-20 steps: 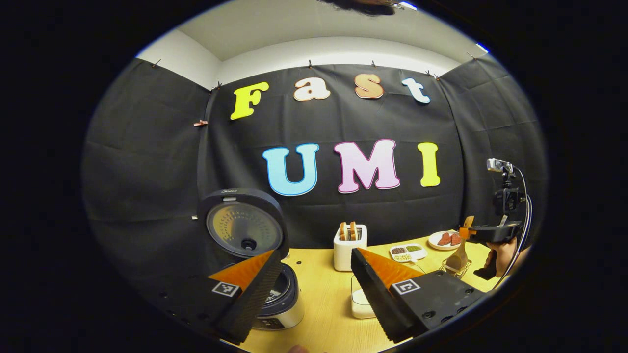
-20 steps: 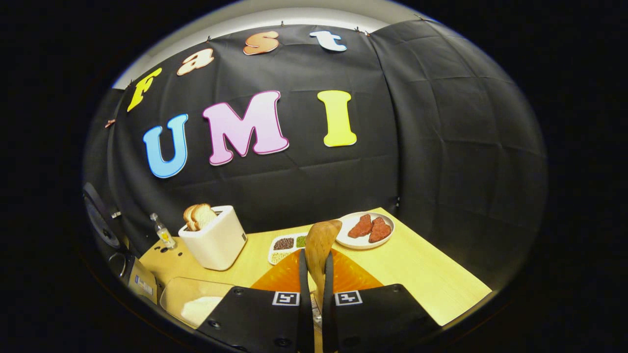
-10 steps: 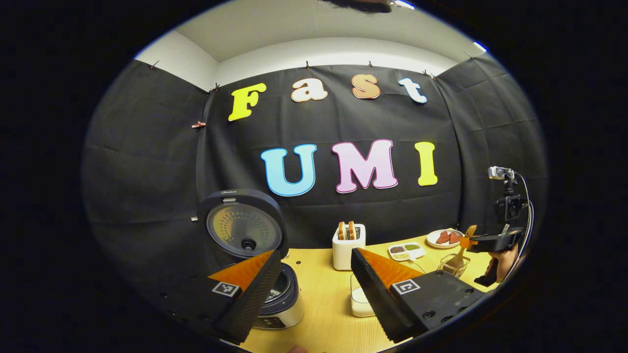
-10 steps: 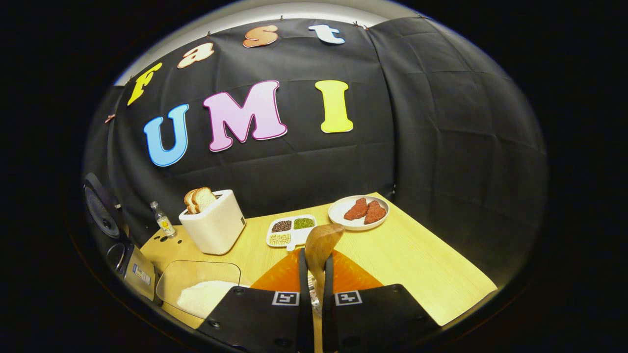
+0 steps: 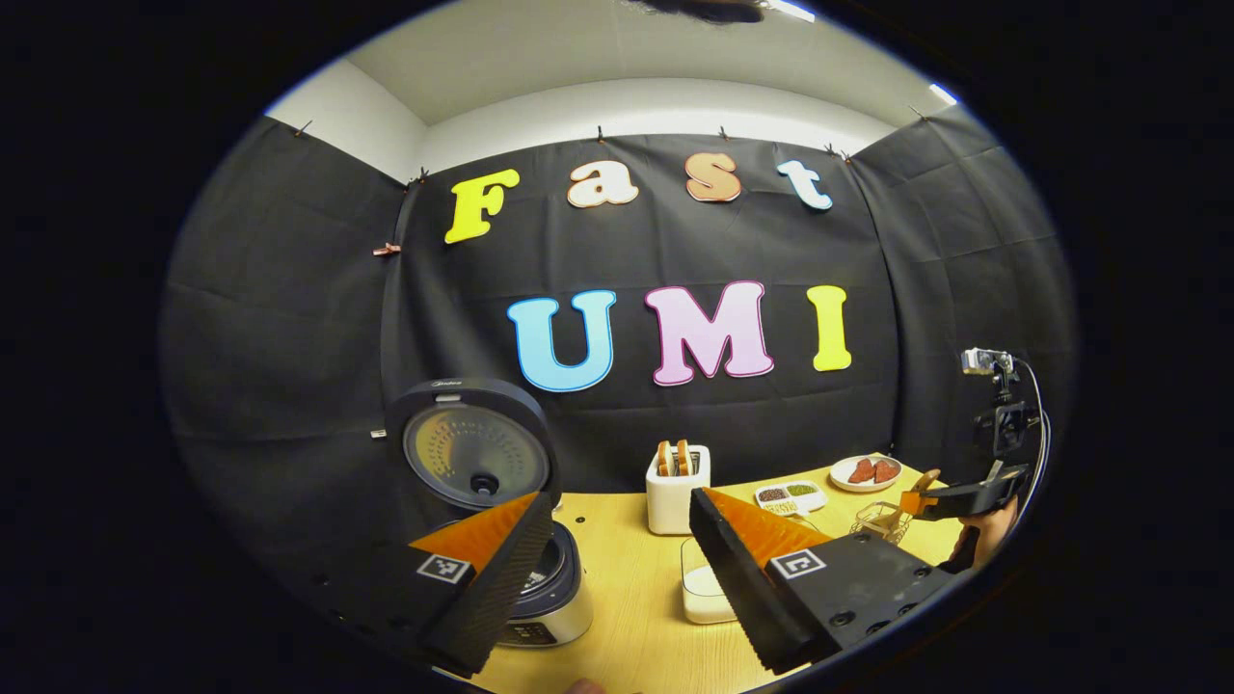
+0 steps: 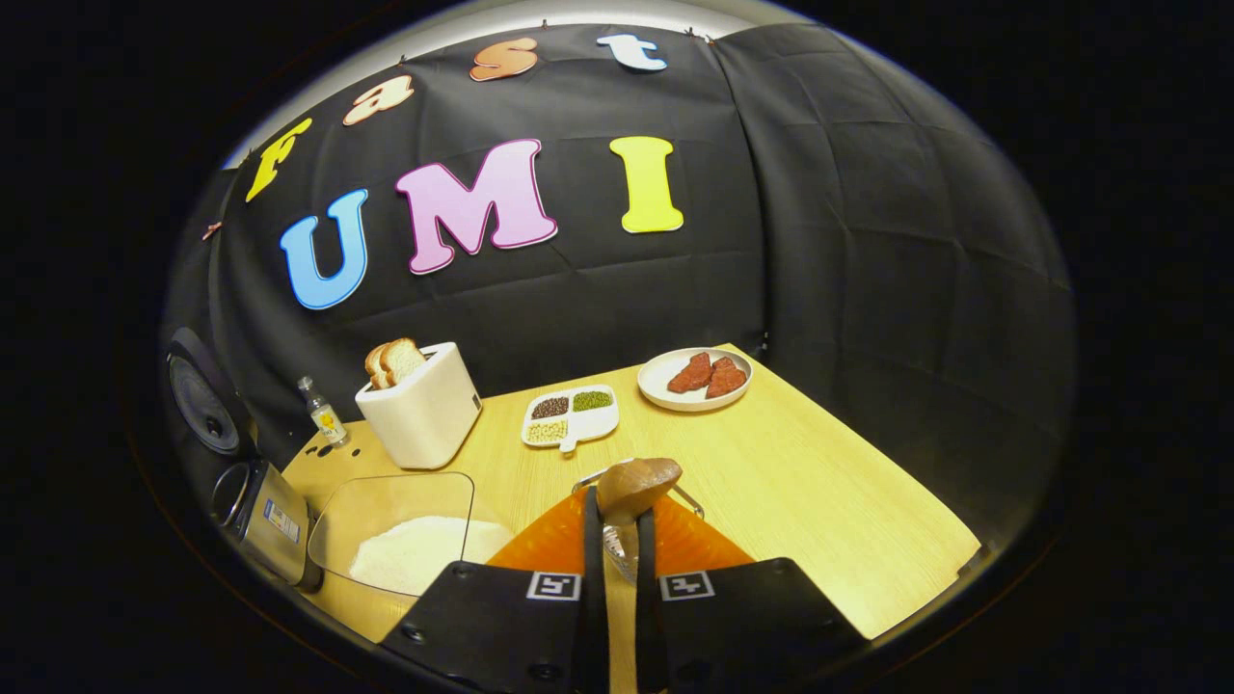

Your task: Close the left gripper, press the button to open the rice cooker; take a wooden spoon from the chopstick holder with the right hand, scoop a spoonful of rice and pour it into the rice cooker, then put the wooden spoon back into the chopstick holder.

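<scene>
Right gripper view has the right gripper (image 6: pixel 617 540) clamped narrow on the neck of the wooden spoon (image 6: pixel 636 485), the bowl of it sticking up just past the fingertips. Half a second ago that bowl stood tall against the far plate of meat (image 6: pixel 695 378); now it sits lower and tipped forward, with the wire chopstick holder (image 6: pixel 686 498) showing right behind it — so the hand has been sinking toward the holder, not away from it. By my reading the scoop-and-pour is done and this is the return of the spoon.

Down and to the left of the tool lies the clear tub of rice (image 6: pixel 410 542), and further left, at the edge, the rice cooker (image 6: pixel 270 520) with its lid up.

Left gripper view shows the left gripper (image 5: pixel 617 549) held wide, fingers well apart and holding nothing, the open rice cooker (image 5: pixel 540 588) just behind its left finger. Far off to its right the other tool carries the spoon (image 5: pixel 927 479) above the holder (image 5: pixel 879 520), lower than a second ago.

What remains, I judge, is to lower the handle into the wire basket and let go.
</scene>
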### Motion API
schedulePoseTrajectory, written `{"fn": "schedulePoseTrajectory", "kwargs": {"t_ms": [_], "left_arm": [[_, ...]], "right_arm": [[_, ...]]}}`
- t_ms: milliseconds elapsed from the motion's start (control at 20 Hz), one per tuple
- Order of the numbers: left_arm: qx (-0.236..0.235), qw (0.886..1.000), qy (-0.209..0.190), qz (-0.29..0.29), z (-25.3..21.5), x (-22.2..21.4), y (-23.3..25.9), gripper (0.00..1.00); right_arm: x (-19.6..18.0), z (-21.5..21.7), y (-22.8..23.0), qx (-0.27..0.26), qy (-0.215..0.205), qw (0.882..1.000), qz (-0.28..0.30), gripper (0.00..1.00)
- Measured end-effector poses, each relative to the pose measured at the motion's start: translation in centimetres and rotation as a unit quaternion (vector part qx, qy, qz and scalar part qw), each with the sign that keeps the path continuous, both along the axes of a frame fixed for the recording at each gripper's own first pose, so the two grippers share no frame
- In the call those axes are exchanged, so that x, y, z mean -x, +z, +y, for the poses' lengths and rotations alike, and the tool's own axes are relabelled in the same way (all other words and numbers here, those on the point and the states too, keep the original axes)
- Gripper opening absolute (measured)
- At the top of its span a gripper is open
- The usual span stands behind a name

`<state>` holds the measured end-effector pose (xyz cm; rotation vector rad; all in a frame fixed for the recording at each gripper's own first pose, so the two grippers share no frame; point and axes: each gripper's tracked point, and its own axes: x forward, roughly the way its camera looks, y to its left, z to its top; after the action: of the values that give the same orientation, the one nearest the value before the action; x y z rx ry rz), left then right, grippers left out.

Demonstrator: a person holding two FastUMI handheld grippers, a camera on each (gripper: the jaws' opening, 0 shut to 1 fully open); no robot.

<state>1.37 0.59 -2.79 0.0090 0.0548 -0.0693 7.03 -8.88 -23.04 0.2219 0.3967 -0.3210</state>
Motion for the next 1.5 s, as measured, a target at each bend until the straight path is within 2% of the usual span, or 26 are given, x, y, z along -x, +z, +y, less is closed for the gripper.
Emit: {"fn": "schedulePoseTrajectory", "kwargs": {"t_ms": [100,150,200,300,350,400,550,600,650,700,850,1050,1250,1350,1400,1500], "left_arm": [[0.001,1.0,0.001,-0.002,0.1,0.2,0.0,0.97],[0.002,1.0,0.001,-0.002,0.1,0.1,0.0,0.97],[0.002,1.0,0.003,-0.004,0.2,0.1,0.1,0.97],[0.007,1.0,0.007,-0.009,0.4,0.1,0.5,0.97],[0.007,1.0,0.009,-0.012,0.5,-0.1,0.6,0.97],[0.007,1.0,0.01,-0.015,0.7,-0.2,0.9,0.97],[0.009,0.999,0.013,-0.03,1.2,-1.1,1.9,0.97],[0.007,0.999,0.013,-0.033,1.4,-1.5,2.1,0.97],[0.007,0.999,0.008,-0.034,1.4,-2.0,2.1,0.97],[0.005,0.999,0.008,-0.034,1.6,-2.5,2.1,0.97],[-0.003,0.999,0.015,-0.045,3.4,-4.3,2.9,0.97],[-0.018,0.997,0.02,-0.066,5.7,-6.6,4.5,0.96],[-0.016,0.996,0.024,-0.079,8.6,-9.7,6.7,0.96],[-0.03,0.996,0.031,-0.08,10.4,-11.9,7.7,0.94],[-0.045,0.995,0.034,-0.079,11.2,-12.8,8.0,0.96],[-0.059,0.994,0.035,-0.084,12.1,-14.8,8.9,0.96]], "right_arm": [[0.8,-0.5,-0.3,0.004,-0.014,1.0,0.01,0.19],[1.3,-0.8,-0.1,0.003,-0.021,1.0,0.011,0.18],[1.8,-0.7,0.0,0.001,-0.027,1.0,0.01,0.25],[2.7,-0.8,0.4,0.004,-0.031,0.999,0.005,0.29],[3.2,-0.9,0.4,0.009,-0.033,0.999,0.009,0.24],[3.7,-0.8,0.3,0.009,-0.031,0.999,0.013,0.32],[5.2,-0.7,0.8,0.012,-0.034,0.999,0.019,0.34],[5.7,-0.6,1.4,0.004,-0.037,0.999,0.016,0.26],[6.3,-0.2,2.4,-0.001,-0.039,0.999,0.007,0.34],[6.6,0.1,3.1,0.004,-0.036,0.999,0.002,0.34],[7.4,1.3,6.0,0.036,-0.016,0.999,-0.024,0.34],[6.9,5.0,9.3,0.066,0.039,0.995,-0.059,0.36],[5.9,8.6,12.4,0.094,0.082,0.988,-0.095,0.39],[5.4,10.8,13.5,0.104,0.107,0.983,-0.109,0.39],[5.2,11.9,13.7,0.106,0.122,0.981,-0.11,0.42],[4.9,13.5,14.0,0.11,0.141,0.977,-0.114,0.48]]}}
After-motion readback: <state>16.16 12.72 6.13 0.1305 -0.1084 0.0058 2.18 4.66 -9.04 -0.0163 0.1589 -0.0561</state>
